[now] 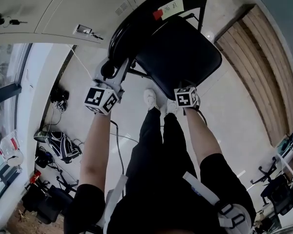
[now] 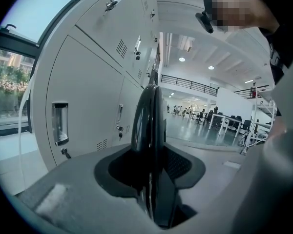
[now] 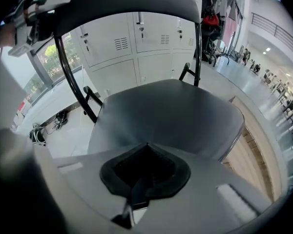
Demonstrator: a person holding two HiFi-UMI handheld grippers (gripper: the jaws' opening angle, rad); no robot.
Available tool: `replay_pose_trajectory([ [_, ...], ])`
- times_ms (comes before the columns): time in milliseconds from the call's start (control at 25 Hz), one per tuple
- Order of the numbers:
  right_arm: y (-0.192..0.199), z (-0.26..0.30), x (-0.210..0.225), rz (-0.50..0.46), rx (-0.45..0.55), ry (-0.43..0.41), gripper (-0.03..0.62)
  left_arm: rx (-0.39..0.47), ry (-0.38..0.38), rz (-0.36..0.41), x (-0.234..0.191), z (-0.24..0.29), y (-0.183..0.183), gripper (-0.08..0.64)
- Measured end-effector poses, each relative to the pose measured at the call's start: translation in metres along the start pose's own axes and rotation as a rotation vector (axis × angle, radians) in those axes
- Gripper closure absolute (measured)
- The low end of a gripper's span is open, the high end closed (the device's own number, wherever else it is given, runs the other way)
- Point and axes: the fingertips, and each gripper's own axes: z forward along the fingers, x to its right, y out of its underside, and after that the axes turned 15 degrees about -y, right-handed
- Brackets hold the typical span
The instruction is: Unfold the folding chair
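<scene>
Head view, folding chair point(image 1: 184, 50) stands open, seat point(image 3: 171, 112) flat, back close against lockers point(image 1: 63, 9), bare floor point(image 1: 227, 106) to its right, left gripper point(image 1: 118, 75) clamped on backrest rim point(image 2: 149, 123), right gripper point(image 1: 184, 90) clamped on seat's front edge, legs mostly hidden under seat.

No print can be read. A pale label point(image 1: 170, 6) on the back of the chair point(image 1: 178, 52) bears handwriting too small to make out. The left cube point(image 1: 101, 100) and right cube point(image 1: 186, 97) show only black-and-white square markers.
</scene>
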Motion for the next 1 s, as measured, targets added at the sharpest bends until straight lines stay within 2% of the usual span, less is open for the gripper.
replay_pose_trajectory([
  [200,0.001,0.016,0.002,-0.040,-0.045,0.009,0.586,-0.014,-0.003,-0.017,-0.024,0.018,0.002,0.400],
  [440,0.010,0.036,0.005,0.016,-0.112,0.004,0.586,-0.038,-0.002,-0.049,-0.050,0.035,0.009,0.396],
  [680,0.025,0.049,0.007,-0.017,-0.202,0.013,0.586,-0.056,0.007,-0.070,-0.064,0.047,0.018,0.391],
  [1000,0.050,0.072,0.008,0.010,-0.282,-0.025,0.586,-0.073,0.007,-0.094,-0.080,0.059,0.034,0.385],
])
